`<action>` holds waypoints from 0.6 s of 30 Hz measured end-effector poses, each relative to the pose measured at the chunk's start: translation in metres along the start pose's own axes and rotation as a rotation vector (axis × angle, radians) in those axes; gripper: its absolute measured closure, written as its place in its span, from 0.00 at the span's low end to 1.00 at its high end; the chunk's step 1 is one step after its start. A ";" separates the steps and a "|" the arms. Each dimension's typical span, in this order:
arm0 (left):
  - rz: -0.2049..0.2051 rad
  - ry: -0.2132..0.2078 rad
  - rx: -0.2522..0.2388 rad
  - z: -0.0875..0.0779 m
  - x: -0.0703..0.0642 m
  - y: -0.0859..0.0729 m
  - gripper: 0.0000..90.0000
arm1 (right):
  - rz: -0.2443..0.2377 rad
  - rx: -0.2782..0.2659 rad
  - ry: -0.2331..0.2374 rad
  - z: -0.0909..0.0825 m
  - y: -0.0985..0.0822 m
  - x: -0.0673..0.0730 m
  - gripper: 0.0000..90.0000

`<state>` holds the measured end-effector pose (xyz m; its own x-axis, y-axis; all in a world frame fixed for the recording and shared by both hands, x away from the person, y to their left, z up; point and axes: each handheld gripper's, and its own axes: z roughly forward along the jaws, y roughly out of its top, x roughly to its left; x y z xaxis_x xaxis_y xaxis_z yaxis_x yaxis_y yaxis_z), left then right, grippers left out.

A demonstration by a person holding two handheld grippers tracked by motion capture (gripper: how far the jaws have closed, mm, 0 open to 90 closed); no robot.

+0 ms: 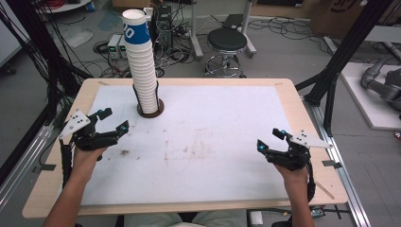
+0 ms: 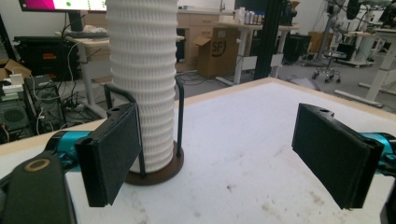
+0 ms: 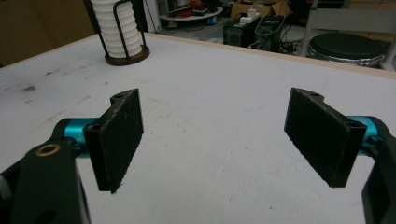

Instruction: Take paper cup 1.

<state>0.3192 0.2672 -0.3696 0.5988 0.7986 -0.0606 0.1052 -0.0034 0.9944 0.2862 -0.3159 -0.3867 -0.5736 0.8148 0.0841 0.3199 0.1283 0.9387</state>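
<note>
Upright cup stack (image 1: 143, 71) in its holder, far-left on the desk (image 1: 213, 137); left gripper (image 1: 112, 120), fingers wide and empty, lies nearer than the right gripper (image 1: 271, 139), also wide

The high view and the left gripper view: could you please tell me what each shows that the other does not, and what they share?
The high view alone shows the blue-banded top cup of the cup stack, the right gripper, open, and both forearms. The left gripper view alone shows the left gripper from close up, its pads wide apart with nothing between them. Both show the stack in its wire holder on the white table.
</note>
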 end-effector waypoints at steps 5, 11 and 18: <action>0.016 -0.040 -0.008 0.009 0.002 0.034 0.17 | -0.007 -0.009 0.006 -0.001 0.002 0.000 0.22; 0.007 -0.084 -0.022 0.024 0.006 0.071 0.17 | 0.007 0.004 0.015 0.000 0.002 0.001 0.22; 0.063 -0.085 0.010 0.049 0.014 0.117 0.17 | -0.004 0.014 0.013 0.000 0.002 0.001 0.22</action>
<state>0.3790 0.2488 -0.2583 0.6697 0.7426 -0.0054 0.0725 -0.0581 0.9957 0.2864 -0.3145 -0.3847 -0.5844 0.8071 0.0842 0.3276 0.1397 0.9344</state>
